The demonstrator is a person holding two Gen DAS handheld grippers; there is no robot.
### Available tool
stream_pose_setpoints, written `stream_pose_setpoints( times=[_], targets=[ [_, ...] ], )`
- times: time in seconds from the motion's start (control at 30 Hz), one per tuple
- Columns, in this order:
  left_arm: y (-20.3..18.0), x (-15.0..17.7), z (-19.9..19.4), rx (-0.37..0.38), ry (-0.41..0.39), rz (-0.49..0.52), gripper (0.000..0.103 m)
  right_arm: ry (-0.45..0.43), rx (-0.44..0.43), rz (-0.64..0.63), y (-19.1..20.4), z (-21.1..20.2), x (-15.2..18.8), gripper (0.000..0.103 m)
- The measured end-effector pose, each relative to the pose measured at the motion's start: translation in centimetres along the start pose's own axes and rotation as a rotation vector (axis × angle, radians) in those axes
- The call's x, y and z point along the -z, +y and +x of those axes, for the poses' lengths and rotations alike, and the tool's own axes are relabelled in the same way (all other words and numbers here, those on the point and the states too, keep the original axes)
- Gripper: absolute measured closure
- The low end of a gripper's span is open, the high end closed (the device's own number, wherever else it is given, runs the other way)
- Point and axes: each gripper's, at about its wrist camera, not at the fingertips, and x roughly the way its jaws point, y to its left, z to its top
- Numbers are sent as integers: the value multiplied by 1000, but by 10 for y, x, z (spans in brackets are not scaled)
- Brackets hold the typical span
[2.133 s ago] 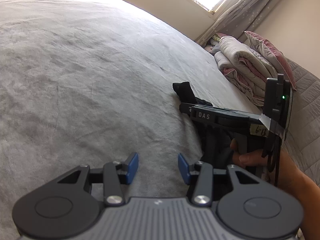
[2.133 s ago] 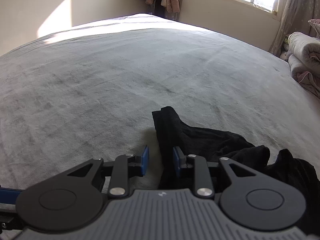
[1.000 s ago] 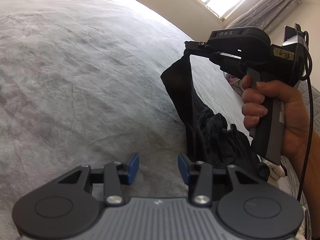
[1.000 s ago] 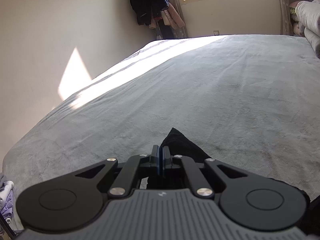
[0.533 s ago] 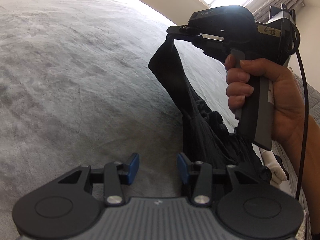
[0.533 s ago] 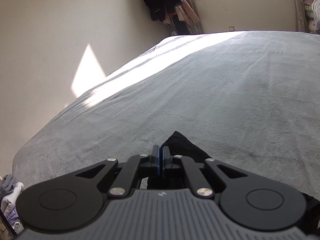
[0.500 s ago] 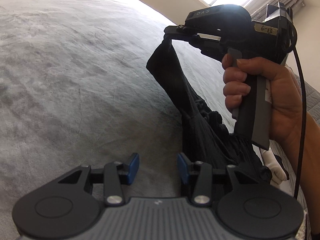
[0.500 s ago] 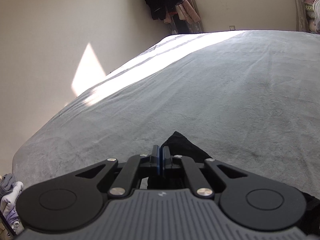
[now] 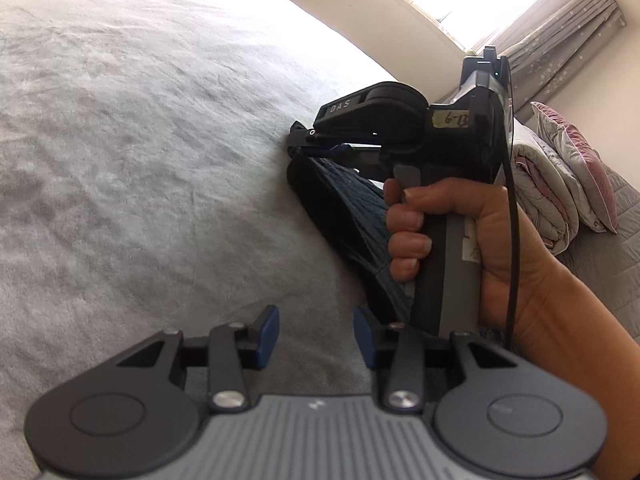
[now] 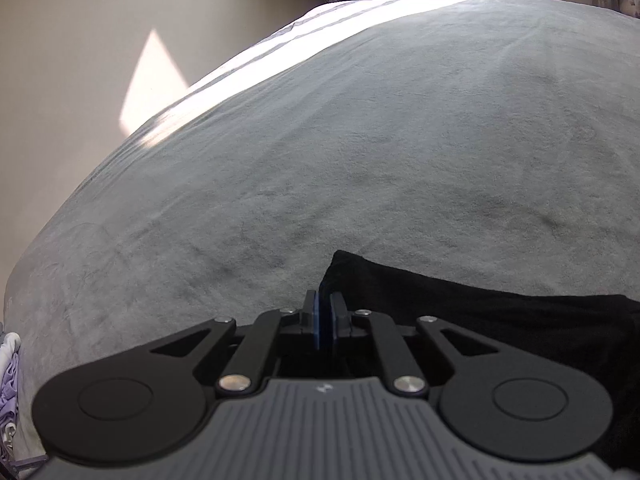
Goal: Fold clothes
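One black garment [image 9: 344, 216] on grey bed [image 9: 140, 140], long axis running from right gripper [image 10: 325, 318] back toward person, corner pointing away across bed. Fabric dark, limp, creased. Right fingers opening, narrow gap, garment corner between them; pads no longer seen pressing. Left gripper [image 9: 316, 334] hovers beside garment, fingers partly open, holding nothing. One hand [image 9: 460, 240] visible, gripping right handle.

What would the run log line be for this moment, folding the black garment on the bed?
left gripper: open, empty | right gripper: fingers opening, black garment corner between | bed: garment resting
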Motion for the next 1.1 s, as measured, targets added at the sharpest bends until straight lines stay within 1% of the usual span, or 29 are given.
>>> stream_pose_setpoints(
  times=[0.03, 0.1, 0.13, 0.17, 0.2, 0.43, 0.5, 0.57, 0.63, 0.7, 0.83, 1.0, 1.03, 1.07, 1.1],
  targets=[
    [-1, 1, 0, -2, 0, 4, 62, 1, -1, 4, 0, -1, 1, 89],
    [-1, 1, 1, -6, 0, 7, 62, 9, -2, 10, 1, -5, 0, 84],
    [-1, -1, 3, -7, 1, 7, 62, 11, 0, 4, 3, -8, -1, 74],
    [-1, -2, 3, -8, 1, 9, 62, 8, 4, -4, 4, -12, -1, 62],
    [-1, -2, 3, -10, 1, 10, 62, 4, 7, -13, 6, -16, -1, 60],
    [0, -3, 4, -7, 7, 14, 62, 0, 34, -60, 6, -50, 6, 60],
    [1, -4, 4, -2, 15, 14, 65, 5, 35, -67, 6, -63, 13, 60],
    [1, -5, 4, 12, 27, 11, 72, 10, 29, -70, 6, -77, 21, 60],
    [3, -5, 5, 40, 39, -7, 76, 12, 20, -72, 7, -92, 33, 60],
    [7, -5, 6, 62, 49, -38, 76, 10, 17, -72, 8, -108, 46, 62],
    [11, -6, 6, 68, 61, -83, 76, 11, 29, -86, 10, -140, 79, 69],
    [7, -3, 4, 105, 78, -79, 81, 41, 28, -102, 27, -167, 127, 75],
    [6, -2, 5, 114, 85, -84, 82, 47, 31, -107, 31, -170, 135, 76],
    [6, -1, 7, 122, 92, -90, 83, 53, 41, -113, 35, -172, 143, 79],
    [7, 0, 9, 128, 100, -99, 83, 57, 56, -117, 39, -173, 151, 79]
  ],
)
